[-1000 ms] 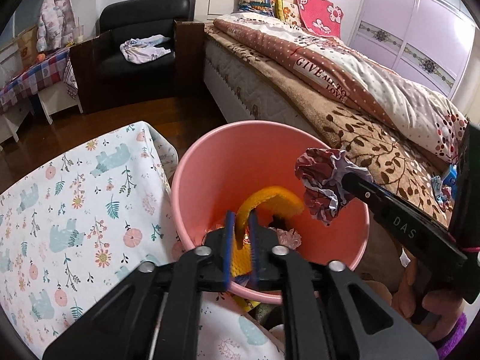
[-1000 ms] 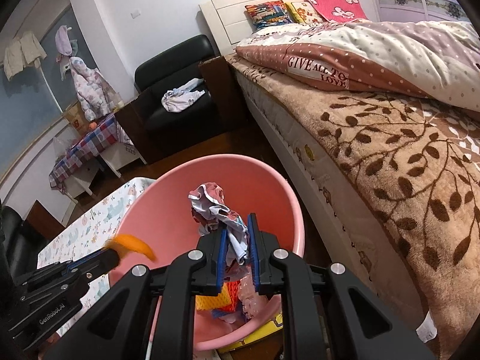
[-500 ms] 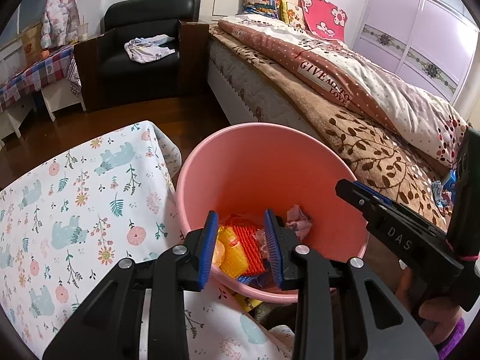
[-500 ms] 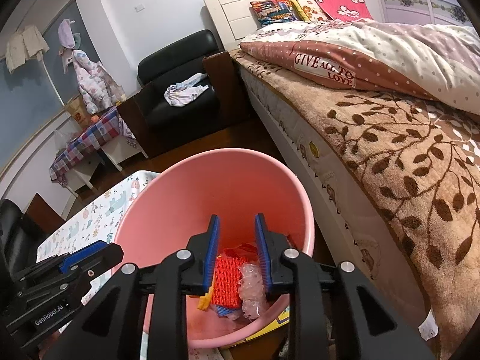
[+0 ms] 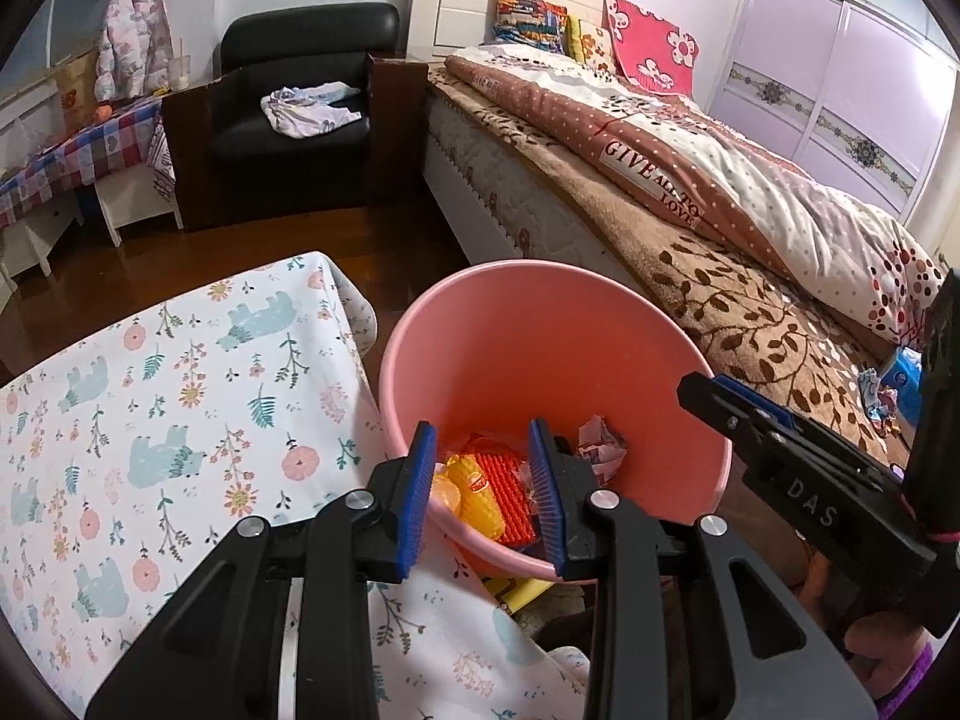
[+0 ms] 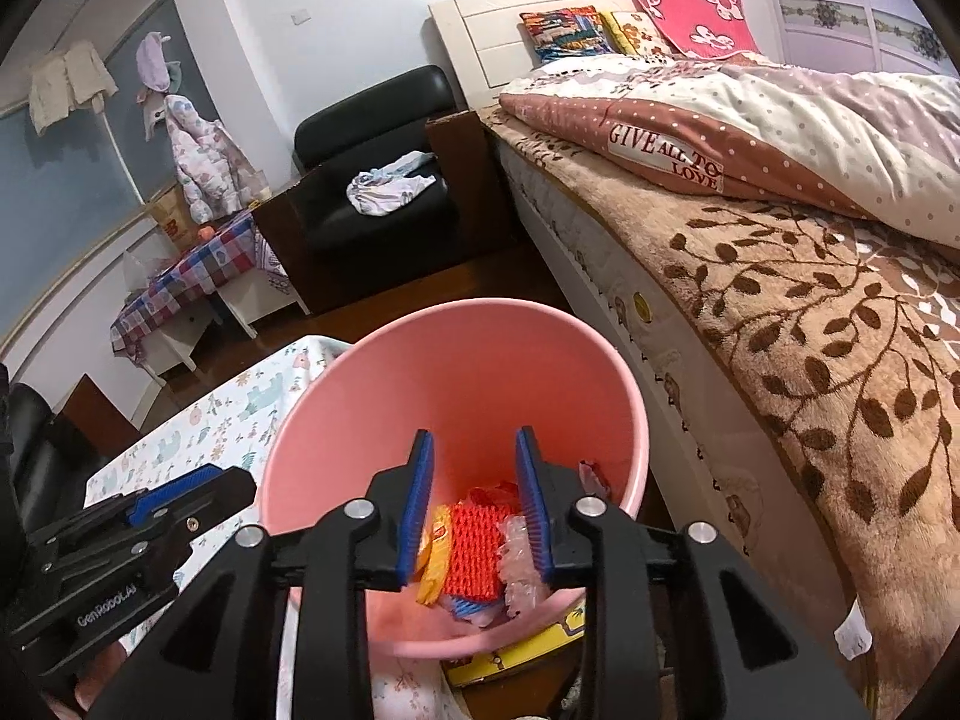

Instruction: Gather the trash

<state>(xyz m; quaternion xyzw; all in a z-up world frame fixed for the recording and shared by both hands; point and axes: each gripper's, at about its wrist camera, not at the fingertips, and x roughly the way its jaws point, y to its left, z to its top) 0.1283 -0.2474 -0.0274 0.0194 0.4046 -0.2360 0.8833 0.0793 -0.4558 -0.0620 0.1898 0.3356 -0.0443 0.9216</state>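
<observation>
Left gripper [image 5: 483, 462] hangs over the near rim of the pink bucket [image 5: 522, 312], jaws spread, nothing between the blue pads. Right gripper [image 6: 474, 474] sits just beside it over the same bucket, jaws also spread and empty; in the left view its tip [image 5: 720, 396] pokes in over the bucket's right rim.

Trash lies at the bottom of the bucket: orange mesh piece [image 5: 513, 495], yellow wrapper [image 5: 471, 483] touching its left side, crumpled patterned paper [image 5: 600, 450] to the right against the wall, a clear crinkled bit of plastic [image 6: 516, 558] next to the mesh.

Bucket stands between the table with the floral cloth [image 5: 150, 408] on the left and the bed [image 6: 810, 312] on the right, rim touching the cloth edge. Yellow box [image 6: 522, 648] shows under the bucket's near side.

Further back: dark wood floor [image 5: 300, 240], black armchair [image 5: 300, 90] with a crumpled garment [image 5: 312, 108] on the seat, checked-cloth side table [image 5: 66, 156] left of it, pillows [image 5: 600, 42] at the headboard, lilac wardrobe [image 5: 840, 72] far right
</observation>
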